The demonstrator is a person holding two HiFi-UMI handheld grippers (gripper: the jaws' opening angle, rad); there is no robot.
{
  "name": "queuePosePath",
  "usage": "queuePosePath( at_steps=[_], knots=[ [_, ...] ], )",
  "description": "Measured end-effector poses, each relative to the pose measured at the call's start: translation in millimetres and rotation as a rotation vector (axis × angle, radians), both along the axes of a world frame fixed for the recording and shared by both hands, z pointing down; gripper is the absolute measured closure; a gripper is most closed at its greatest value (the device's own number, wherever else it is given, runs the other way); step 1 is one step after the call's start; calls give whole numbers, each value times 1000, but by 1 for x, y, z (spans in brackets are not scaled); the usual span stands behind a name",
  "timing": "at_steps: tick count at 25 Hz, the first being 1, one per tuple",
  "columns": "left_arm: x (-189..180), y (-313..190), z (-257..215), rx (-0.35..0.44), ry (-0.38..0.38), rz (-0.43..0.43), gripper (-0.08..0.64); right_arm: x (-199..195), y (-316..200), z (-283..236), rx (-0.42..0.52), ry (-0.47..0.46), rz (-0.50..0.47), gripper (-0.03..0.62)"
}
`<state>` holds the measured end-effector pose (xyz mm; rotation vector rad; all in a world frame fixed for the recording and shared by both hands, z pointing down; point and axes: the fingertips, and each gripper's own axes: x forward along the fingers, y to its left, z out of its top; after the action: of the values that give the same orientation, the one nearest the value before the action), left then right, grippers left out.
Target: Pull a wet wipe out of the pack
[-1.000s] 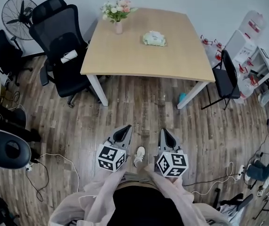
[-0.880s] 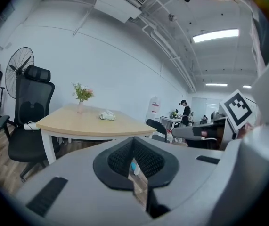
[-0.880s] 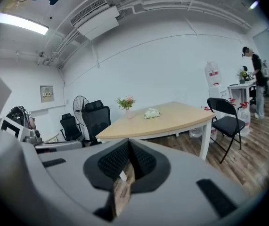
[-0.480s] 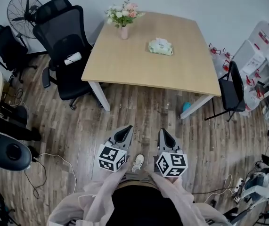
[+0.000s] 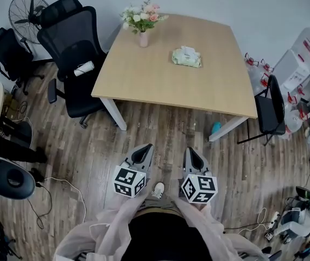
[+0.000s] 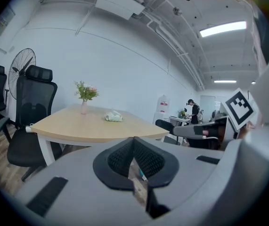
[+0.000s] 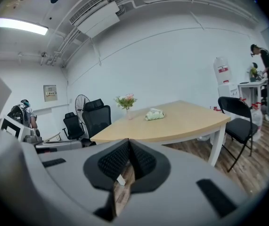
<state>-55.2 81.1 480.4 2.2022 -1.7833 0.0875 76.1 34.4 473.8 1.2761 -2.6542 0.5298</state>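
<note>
The wet wipe pack (image 5: pixel 186 57) is pale green and lies on the far half of the light wooden table (image 5: pixel 160 80), right of a pink vase of flowers (image 5: pixel 143 36). Both grippers are held low in front of the person, over the wood floor and well short of the table. The left gripper (image 5: pixel 142 152) and the right gripper (image 5: pixel 191 155) are shut with nothing in them. In the left gripper view the pack (image 6: pixel 113 117) shows far beyond the closed jaws (image 6: pixel 134 139). In the right gripper view the pack (image 7: pixel 154 114) also lies far past the closed jaws (image 7: pixel 128 141).
Black office chairs (image 5: pixel 70 53) and a standing fan (image 5: pixel 23 15) stand left of the table. A black folding chair (image 5: pixel 271 107) and white shelving (image 5: pixel 301 64) are on the right. Cables (image 5: pixel 62 186) trail on the floor at left. A blue object (image 5: pixel 215 128) lies under the table's near edge.
The table and pack have slid lower and slightly right in the head view, so the person has come closer to them. Both grippers keep their place before the body, still shut.
</note>
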Motion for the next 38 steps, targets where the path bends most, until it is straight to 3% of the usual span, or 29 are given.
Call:
queuePosePath(
  at_steps=[14, 21, 38],
  knots=[
    [2, -18, 8, -31, -15, -2, 549, 21, -16, 18, -51, 6, 49, 580],
    [5, -22, 19, -61, -10, 10, 549, 27, -17, 33, -70, 68, 41, 580],
    [-4, -114, 9, -35, 6, 35, 549, 11, -100, 33, -81, 85, 54, 580]
  ],
)
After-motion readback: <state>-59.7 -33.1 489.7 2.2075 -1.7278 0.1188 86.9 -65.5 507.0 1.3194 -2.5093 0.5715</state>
